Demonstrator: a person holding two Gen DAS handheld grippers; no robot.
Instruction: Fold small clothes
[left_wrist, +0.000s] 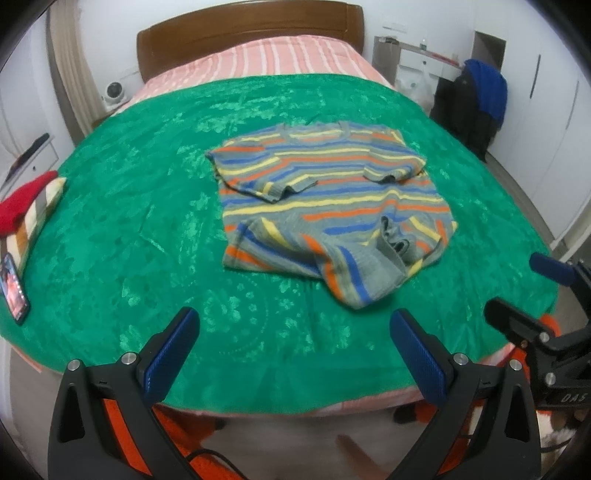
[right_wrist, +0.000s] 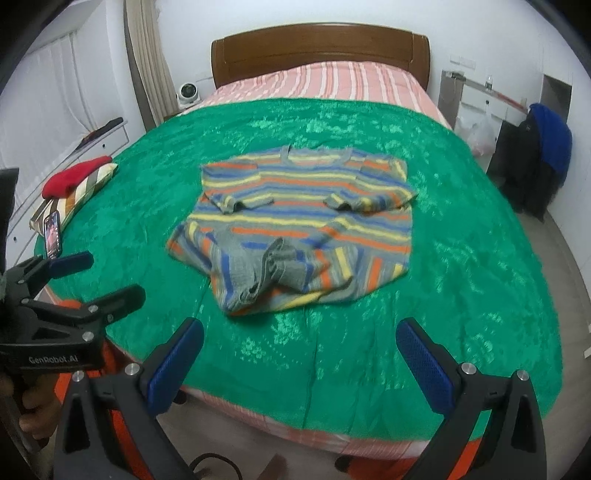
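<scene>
Sweater (left_wrist: 332, 206) (striped) on green blanket (left_wrist: 129, 229); both jaws apart, empty.

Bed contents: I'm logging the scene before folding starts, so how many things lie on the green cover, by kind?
Striped sweater: 1
Red garment: 1
Striped cushion: 1
Phone: 1
Total: 4 on the green cover. The left gripper and right gripper are both open, holding nothing.
</scene>
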